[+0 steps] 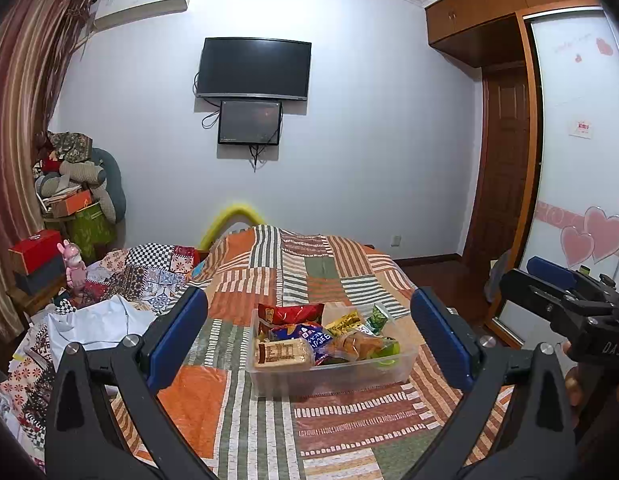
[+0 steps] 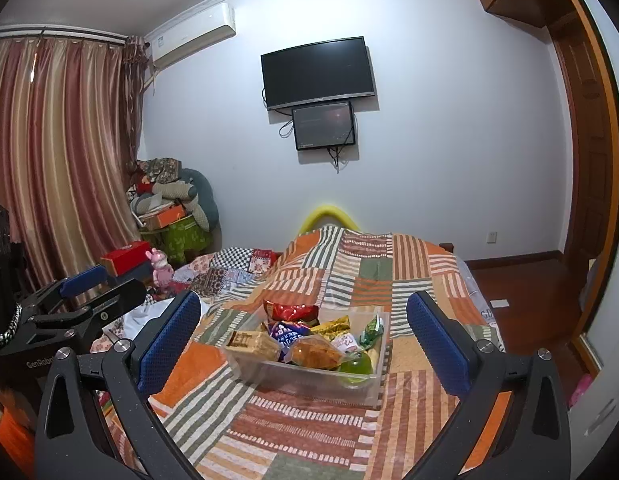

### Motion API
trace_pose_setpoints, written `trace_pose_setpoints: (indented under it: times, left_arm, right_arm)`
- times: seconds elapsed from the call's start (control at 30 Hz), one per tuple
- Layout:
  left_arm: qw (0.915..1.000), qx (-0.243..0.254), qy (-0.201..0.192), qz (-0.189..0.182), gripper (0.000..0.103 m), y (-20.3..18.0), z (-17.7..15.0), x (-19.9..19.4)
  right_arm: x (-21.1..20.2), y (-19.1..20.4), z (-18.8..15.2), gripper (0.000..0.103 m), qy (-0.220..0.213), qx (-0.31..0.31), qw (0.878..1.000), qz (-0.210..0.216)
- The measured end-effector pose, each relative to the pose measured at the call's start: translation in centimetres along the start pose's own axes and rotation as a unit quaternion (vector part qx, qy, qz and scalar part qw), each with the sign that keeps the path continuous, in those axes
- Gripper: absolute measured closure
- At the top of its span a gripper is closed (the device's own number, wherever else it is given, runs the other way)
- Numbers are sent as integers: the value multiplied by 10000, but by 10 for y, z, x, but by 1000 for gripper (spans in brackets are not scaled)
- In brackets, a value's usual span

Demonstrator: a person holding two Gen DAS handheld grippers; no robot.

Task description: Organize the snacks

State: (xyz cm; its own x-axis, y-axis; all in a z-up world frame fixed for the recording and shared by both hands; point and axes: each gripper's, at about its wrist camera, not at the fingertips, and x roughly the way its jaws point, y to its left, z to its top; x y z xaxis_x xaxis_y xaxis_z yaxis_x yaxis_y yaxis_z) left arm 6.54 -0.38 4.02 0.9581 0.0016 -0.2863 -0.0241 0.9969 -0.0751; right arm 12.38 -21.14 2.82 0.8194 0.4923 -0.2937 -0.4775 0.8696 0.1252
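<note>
A clear plastic bin [image 1: 341,380] [image 2: 269,372] sits on the patchwork bedspread, filled with several snack packs: a red bag [image 1: 289,314] [image 2: 291,312], a blue bag [image 1: 305,334], a tan biscuit pack [image 1: 283,354] [image 2: 251,342], a gold pack [image 2: 333,326] and a green item [image 2: 355,366]. My left gripper [image 1: 309,340] is open and empty, held above the bed in front of the bin. My right gripper [image 2: 303,340] is open and empty, also short of the bin. Each gripper shows at the edge of the other's view.
The striped patchwork bed [image 1: 269,420] fills the foreground. Crumpled quilts and white cloth [image 1: 101,320] lie at its left, with a pink toy [image 1: 75,266] and red box [image 1: 33,254]. Wardrobe [image 1: 569,160] and floor are at right.
</note>
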Motion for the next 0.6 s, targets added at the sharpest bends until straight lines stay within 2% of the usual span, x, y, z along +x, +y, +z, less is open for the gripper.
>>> trace_pose_setpoints:
  times: [0.6]
  left_arm:
    - [10000, -51, -2, -70, 0, 2, 0, 2]
  right_arm:
    - [-3, -1, 1, 0, -14, 3, 10000, -10]
